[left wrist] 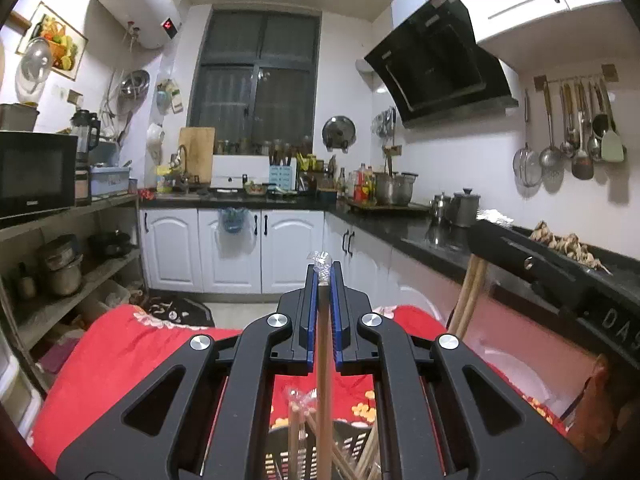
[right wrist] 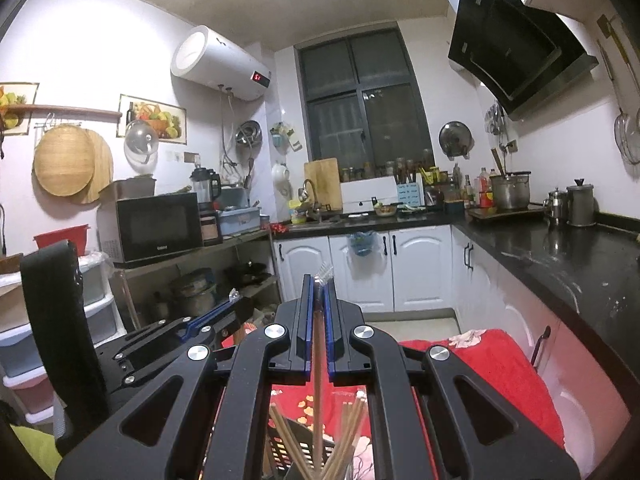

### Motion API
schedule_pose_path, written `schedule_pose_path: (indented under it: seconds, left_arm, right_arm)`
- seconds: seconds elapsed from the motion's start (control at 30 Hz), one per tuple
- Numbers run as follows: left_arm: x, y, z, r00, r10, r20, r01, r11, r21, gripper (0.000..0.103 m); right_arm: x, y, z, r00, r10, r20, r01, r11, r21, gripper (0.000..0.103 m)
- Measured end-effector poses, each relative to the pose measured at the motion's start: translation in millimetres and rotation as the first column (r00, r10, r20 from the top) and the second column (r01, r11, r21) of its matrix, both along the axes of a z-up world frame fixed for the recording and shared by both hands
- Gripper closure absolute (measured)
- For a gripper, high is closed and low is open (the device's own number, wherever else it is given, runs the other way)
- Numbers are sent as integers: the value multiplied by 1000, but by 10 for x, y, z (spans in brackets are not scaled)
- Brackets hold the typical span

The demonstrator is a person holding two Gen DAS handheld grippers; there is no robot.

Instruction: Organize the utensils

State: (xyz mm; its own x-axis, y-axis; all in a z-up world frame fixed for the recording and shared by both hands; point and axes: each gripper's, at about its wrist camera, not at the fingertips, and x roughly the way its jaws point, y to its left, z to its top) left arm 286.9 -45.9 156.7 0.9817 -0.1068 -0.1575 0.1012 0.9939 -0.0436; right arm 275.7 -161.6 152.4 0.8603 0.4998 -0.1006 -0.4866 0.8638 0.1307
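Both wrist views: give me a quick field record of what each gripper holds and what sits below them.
left gripper: shut on a wrapped chopstick pair, held upright
right gripper: shut on a second chopstick pair, upright
holder: dark slotted basket below both grippers, several chopsticks already leaning inside
surface: red floral cloth
placement: both held pairs hang over the holder; whether their lower ends rest in it cannot be told
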Motion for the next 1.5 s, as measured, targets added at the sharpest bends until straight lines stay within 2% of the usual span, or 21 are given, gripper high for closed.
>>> schedule_pose_path:
  seconds: [0.2, 0.23, 0.27, 0.3, 0.4, 0.43, 0.5, 0.53, 0.6, 0.73, 0.8, 0.87, 1.17, 1.3, 1.5]
  left_arm:
    - [35, 38, -127, 998, -14, -61, 14, 1000, 11, 99]
    - [36, 44, -146, 997, -15, -73, 16, 1000, 10, 98]
    - [27, 64, -170, 996, -18, -88, 18, 1000, 2, 96]
    - [19, 78, -182, 995, -20, -95, 20, 1000, -2, 90]
    - [-28, 120, -213, 992, -22, -122, 21, 1000, -9, 69]
    - [-44, 130, -220, 991, -23, -129, 22, 1000, -11, 67]
    - [-88, 173, -212, 988, -28, -150, 25, 999, -25, 56]
    - [-122, 200, -203, 987, -32, -157, 27, 999, -33, 54]
    - [-206, 239, -178, 986, -32, -162, 26, 999, -41, 41]
    - [-375, 275, -151, 983, -51, -179, 41, 998, -54, 27]
    - [-458, 295, -146, 980, -54, -192, 42, 997, -66, 16]
    - [-547, 317, -151, 977, -65, -204, 50, 996, -78, 11]
    - [-1008, 404, -310, 961, -70, -267, 37, 992, -124, 11]
    - [-1198, 363, -456, 951, -68, -302, 35, 993, -114, 11]
    - [-1458, 311, -740, 936, -64, -346, 29, 994, -107, 11]
  right_arm:
    - [55, 62, -190, 998, 2, -63, -4, 999, -32, 96]
    - [59, 58, -210, 997, -3, -72, 0, 999, -34, 88]
    - [55, 42, -226, 997, -2, -82, 0, 1000, -31, 74]
    - [45, 24, -241, 996, 6, -93, -8, 1000, -21, 71]
    - [-13, -25, -263, 994, 2, -110, -5, 1000, -28, 70]
    - [-35, -48, -265, 994, 2, -114, -5, 999, -32, 68]
    - [-84, -97, -265, 993, -5, -120, 1, 999, -37, 63]
    - [-133, -129, -265, 992, -11, -123, 6, 999, -42, 60]
    - [-207, -181, -266, 990, -25, -135, 18, 998, -55, 55]
    - [-361, -278, -283, 987, -43, -153, 32, 997, -74, 45]
    - [-462, -339, -306, 985, -52, -164, 40, 996, -81, 41]
    - [-537, -388, -333, 983, -56, -172, 43, 996, -83, 35]
    - [-1025, -510, -543, 984, -92, -155, 68, 986, -152, 15]
    - [-1262, -483, -691, 984, -84, -154, 56, 982, -179, 9]
    - [-1458, -401, -954, 976, -84, -201, 42, 978, -207, 7]
